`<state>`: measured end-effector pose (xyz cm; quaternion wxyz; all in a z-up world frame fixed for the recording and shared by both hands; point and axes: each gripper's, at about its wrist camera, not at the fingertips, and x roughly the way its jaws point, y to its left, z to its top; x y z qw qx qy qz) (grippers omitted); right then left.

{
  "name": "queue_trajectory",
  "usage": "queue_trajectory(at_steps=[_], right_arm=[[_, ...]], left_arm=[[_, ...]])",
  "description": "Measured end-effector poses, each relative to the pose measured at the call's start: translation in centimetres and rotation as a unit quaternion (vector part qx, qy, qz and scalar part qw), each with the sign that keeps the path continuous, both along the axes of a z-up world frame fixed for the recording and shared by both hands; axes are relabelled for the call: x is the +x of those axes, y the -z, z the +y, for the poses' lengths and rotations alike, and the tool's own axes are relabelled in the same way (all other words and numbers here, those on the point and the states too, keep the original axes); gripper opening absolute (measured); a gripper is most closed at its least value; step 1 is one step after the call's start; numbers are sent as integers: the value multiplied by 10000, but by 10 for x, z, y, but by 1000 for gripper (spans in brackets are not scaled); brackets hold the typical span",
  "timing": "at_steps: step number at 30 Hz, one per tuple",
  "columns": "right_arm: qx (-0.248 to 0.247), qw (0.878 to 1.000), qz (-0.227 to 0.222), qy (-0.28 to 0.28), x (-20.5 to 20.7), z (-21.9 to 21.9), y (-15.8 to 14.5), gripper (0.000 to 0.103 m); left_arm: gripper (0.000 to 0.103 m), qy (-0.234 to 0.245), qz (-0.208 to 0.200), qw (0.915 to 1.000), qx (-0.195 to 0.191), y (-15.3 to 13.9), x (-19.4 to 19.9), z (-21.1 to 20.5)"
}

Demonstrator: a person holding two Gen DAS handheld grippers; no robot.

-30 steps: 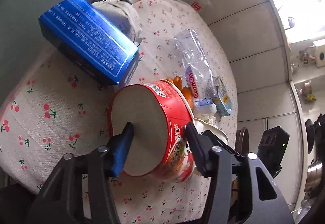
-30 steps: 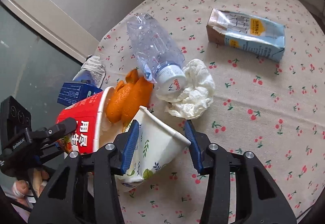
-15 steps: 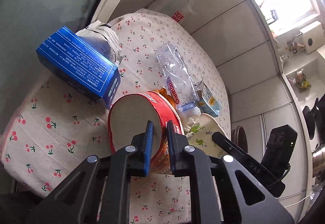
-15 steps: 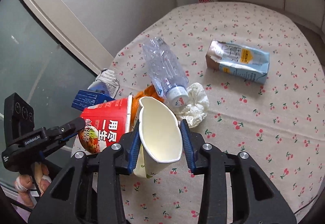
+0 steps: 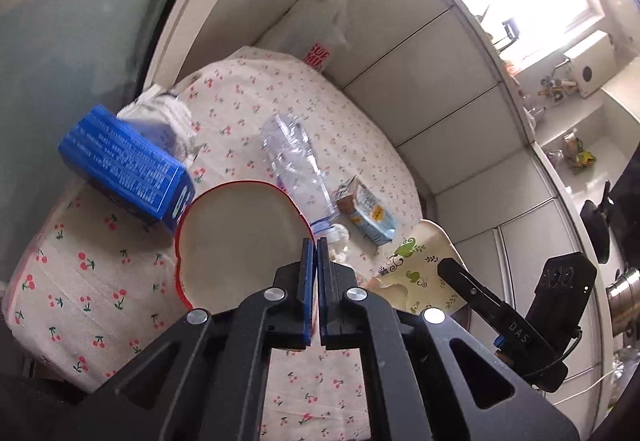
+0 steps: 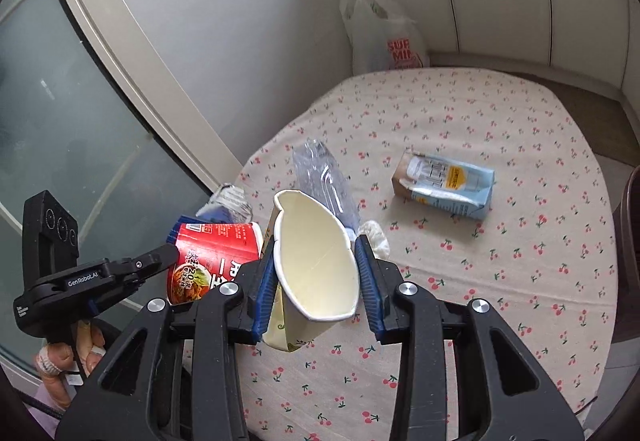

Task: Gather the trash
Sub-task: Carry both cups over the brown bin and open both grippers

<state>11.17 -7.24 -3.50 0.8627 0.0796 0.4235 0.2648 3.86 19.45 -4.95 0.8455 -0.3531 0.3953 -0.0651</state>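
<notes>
My left gripper (image 5: pixel 316 249) is shut on the wall of a red instant-noodle cup (image 5: pixel 240 241) and holds it bottom toward the camera, above the cherry-print table (image 5: pixel 100 281). The cup also shows in the right wrist view (image 6: pixel 216 257). My right gripper (image 6: pixel 316 257) is shut on a squashed floral paper cup (image 6: pixel 316 261), lifted off the table; the cup also shows in the left wrist view (image 5: pixel 420 265). A clear plastic bottle (image 6: pixel 324 181), a crumpled tissue (image 6: pixel 374 237) and a light-blue drink carton (image 6: pixel 444 189) lie on the table.
A blue box (image 5: pixel 128 165) and a crumpled wrapper (image 5: pixel 168 113) sit at the table's left edge by the glass door. A white plastic bag (image 6: pixel 384 37) stands behind the table against the wall. Kitchen cabinets (image 5: pixel 460 89) and a counter lie to the right.
My left gripper closed onto the red cup's wall and lifted it. My right gripper closed on the paper cup, squashed it and raised it off the table.
</notes>
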Motion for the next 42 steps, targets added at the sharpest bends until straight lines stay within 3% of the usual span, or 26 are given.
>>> queue_trajectory(at_steps=[14, 27, 34, 42], right_arm=[[259, 9947, -803, 582, -3, -52, -58, 35], [360, 9822, -1163, 1430, 1, -133, -83, 35], [377, 9667, -1250, 2201, 3, -197, -87, 35], [85, 9345, -1259, 3328, 12, -278, -77, 35]], left_arm=[[1, 423, -714, 9965, 107, -73, 30, -45], [1, 1320, -1124, 9848, 72, -113, 77, -141], [1, 1840, -1197, 9756, -13, -121, 100, -201], [1, 2384, -1197, 9637, -73, -120, 126, -272]])
